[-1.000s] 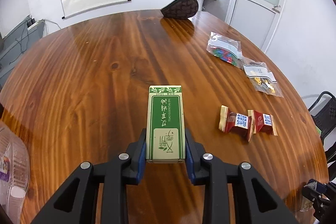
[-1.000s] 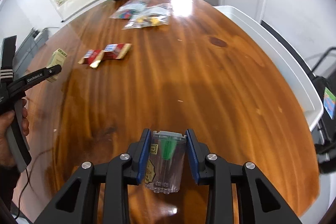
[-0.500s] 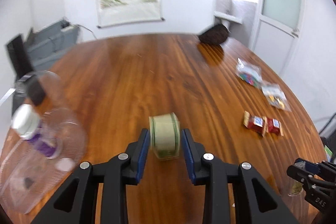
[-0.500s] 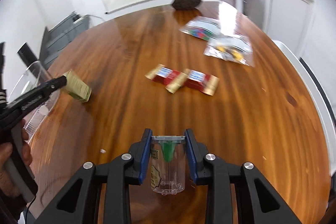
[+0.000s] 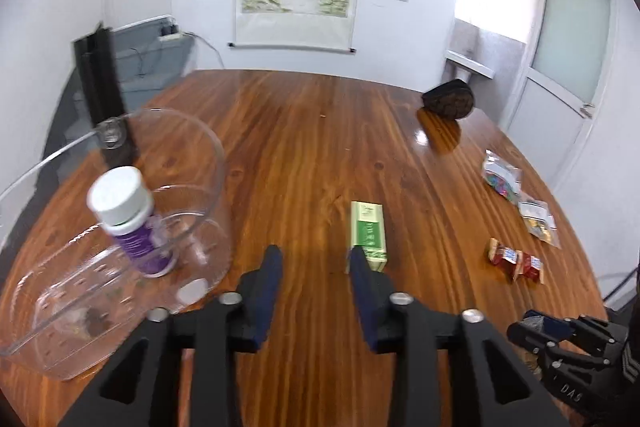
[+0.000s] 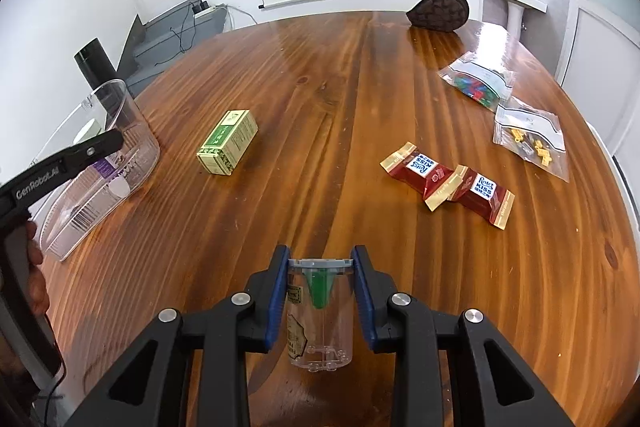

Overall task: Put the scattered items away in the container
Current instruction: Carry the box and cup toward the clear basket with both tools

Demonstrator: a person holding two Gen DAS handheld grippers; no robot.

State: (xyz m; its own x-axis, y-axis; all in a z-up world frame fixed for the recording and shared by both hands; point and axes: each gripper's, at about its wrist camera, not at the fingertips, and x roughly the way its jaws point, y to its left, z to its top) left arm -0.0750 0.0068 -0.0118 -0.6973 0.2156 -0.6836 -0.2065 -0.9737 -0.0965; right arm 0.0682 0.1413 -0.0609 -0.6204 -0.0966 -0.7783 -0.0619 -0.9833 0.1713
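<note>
Container (image 5: 192,163) holds purple bottle (image 5: 132,227); left gripper (image 5: 316,267) jaws opening, empty; right gripper (image 6: 320,291) clamps clear vial (image 6: 320,323).

Left gripper (image 5: 316,267) jaws opening, empty; right gripper (image 6: 320,281) clamped.

I saw a glossy wooden table (image 6: 320,115) carrying a clear container (image 6: 132,151) at its left edge, a green box (image 6: 227,141) lying near it, two red candy packets (image 6: 448,179) touching each other, two zip bags (image 6: 504,107) beyond them, and a dark pouch (image 6: 439,9) at the far edge.
</note>
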